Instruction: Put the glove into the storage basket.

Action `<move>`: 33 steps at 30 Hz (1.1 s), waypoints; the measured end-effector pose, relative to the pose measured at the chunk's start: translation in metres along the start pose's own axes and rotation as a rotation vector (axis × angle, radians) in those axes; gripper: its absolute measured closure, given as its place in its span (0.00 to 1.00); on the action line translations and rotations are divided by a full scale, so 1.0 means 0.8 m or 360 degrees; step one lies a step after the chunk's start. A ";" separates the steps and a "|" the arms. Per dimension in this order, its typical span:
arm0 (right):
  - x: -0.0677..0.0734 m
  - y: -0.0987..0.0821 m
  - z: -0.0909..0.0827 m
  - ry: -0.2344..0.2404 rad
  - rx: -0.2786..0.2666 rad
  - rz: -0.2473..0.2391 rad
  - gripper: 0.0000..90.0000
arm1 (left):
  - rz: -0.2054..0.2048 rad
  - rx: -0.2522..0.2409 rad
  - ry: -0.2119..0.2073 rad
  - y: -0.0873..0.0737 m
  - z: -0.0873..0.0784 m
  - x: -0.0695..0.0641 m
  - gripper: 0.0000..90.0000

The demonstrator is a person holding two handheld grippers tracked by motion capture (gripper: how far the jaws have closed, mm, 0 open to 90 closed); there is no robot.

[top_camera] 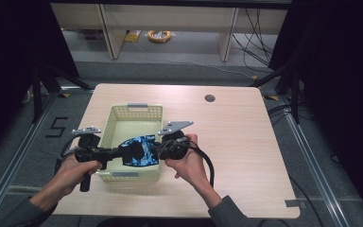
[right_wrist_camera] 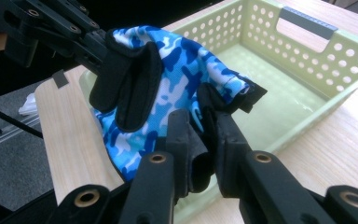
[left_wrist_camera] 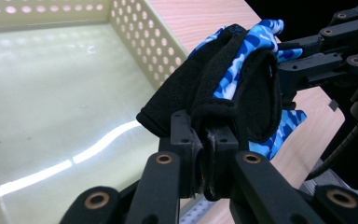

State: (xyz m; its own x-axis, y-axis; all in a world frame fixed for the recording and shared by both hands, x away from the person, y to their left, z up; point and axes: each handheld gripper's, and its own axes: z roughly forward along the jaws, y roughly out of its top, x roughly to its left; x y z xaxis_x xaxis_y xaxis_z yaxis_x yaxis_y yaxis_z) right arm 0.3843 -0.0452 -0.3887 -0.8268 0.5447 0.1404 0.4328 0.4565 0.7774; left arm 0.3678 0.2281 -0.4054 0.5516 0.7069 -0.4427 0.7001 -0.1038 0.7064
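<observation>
Table point(top_camera: 246, 142) took up the centre of the high view, pale wood. Cream perforated basket point(top_camera: 123, 113) sat left of centre on it, nothing lying on its floor.

Glove point(top_camera: 139, 151), blue camo with black palm panels, hung stretched between both grippers over the basket's near edge, lower centre of frame, off the table and not in the basket.

Left gripper point(left_wrist_camera: 204, 140): jaws clamped on a black cuff edge of the glove, fabric pinched tight between the pads, seen bottom centre of its own view. Right gripper point(right_wrist_camera: 204, 135): jaws closed on the opposite black-edged end, same pinch, bottom centre of its view.

Step looked like carry-to-basket, glove in the air and nearly over the opening. Task roughly mid-way.

Next move probably needed both grippers shifted toward the top of the high view until the glove cleared the near wall, then lowered and released together. Risk: one-sided release would leave it draped on the rim.
</observation>
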 end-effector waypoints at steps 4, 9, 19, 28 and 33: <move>0.000 0.003 0.010 0.0002 0.0007 -0.0010 0.88 | -0.0031 0.0007 0.0024 0.000 -0.002 0.012 0.93; -0.001 0.004 0.033 0.0004 0.0039 0.0000 0.88 | -0.0064 0.0041 0.0044 -0.006 -0.001 0.028 0.93; 0.002 -0.003 0.066 0.0009 0.0113 0.0051 0.88 | -0.0135 0.0103 0.0058 -0.020 0.003 0.050 0.92; 0.006 -0.007 0.084 0.0013 0.0198 0.0051 0.87 | -0.0144 0.0126 0.0080 -0.026 0.004 0.059 0.91; 0.008 -0.011 0.097 -0.0014 0.0272 0.0034 0.87 | -0.0127 0.0173 0.0088 -0.029 0.009 0.060 0.87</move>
State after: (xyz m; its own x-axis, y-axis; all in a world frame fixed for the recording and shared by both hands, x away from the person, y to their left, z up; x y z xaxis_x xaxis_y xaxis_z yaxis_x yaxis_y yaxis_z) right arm 0.4028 0.0090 -0.4425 -0.8139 0.5614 0.1498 0.5056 0.5572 0.6588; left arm 0.3816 0.2592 -0.4473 0.4683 0.7533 -0.4617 0.7874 -0.1188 0.6048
